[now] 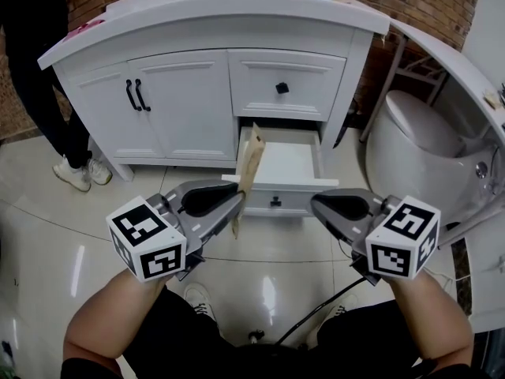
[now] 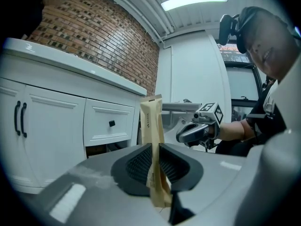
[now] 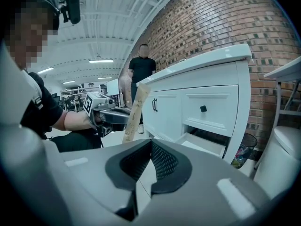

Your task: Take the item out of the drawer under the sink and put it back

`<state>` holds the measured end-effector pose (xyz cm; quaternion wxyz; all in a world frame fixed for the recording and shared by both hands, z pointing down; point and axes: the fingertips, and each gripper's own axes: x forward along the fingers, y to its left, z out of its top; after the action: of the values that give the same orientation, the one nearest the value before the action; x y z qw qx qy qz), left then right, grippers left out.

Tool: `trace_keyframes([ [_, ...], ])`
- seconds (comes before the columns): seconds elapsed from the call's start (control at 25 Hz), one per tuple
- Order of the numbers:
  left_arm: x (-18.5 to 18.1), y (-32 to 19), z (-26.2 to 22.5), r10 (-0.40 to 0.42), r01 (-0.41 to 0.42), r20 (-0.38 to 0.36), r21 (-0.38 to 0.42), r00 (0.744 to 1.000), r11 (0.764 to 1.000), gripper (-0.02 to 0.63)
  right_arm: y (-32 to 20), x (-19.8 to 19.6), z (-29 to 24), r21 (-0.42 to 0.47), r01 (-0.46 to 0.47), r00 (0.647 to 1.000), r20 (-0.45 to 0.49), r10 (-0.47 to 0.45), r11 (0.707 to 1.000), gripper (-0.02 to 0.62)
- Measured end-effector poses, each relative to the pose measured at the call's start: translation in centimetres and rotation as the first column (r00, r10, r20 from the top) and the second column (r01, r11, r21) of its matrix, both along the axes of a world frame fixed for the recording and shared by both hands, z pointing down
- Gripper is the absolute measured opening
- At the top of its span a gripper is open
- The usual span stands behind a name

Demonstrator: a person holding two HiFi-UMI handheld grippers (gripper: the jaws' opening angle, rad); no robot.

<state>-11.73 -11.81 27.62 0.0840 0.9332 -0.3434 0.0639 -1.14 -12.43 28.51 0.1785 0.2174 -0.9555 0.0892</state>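
A long tan paper packet (image 1: 250,164) stands nearly upright over the left side of the open lower drawer (image 1: 278,189) of the white sink cabinet. My left gripper (image 1: 237,204) is shut on its lower part. In the left gripper view the packet (image 2: 153,126) rises from between the black ribbed pads, held by the left gripper (image 2: 155,149). My right gripper (image 1: 316,205) hangs in front of the drawer's right corner, apart from the packet, jaws together and empty. In the right gripper view, the right gripper (image 3: 150,144) has its pads meeting, and the packet (image 3: 133,109) shows at the left.
The drawer above (image 1: 286,85) is closed, and so are the double doors (image 1: 142,101) to its left. A white toilet (image 1: 418,148) stands close on the right. A person (image 1: 35,77) in dark clothes stands at the cabinet's left end. A bin (image 3: 244,149) sits by the brick wall.
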Motion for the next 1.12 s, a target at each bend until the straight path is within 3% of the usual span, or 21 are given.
trace_keyframes([
  [0.32,1.1,0.4,0.3,0.049,-0.049,0.030,0.015,0.998,0.999,0.060,0.0,0.0,0.2,-0.003,-0.002,1.000,-0.005,0.002,1.000,0.008],
  [1.12,0.4,-0.7,1.6,-0.001,0.001,0.073,0.000,0.997,1.000,0.061,0.5,-0.8,0.2,-0.004,0.020,1.000,-0.005,-0.020,1.000,0.008],
])
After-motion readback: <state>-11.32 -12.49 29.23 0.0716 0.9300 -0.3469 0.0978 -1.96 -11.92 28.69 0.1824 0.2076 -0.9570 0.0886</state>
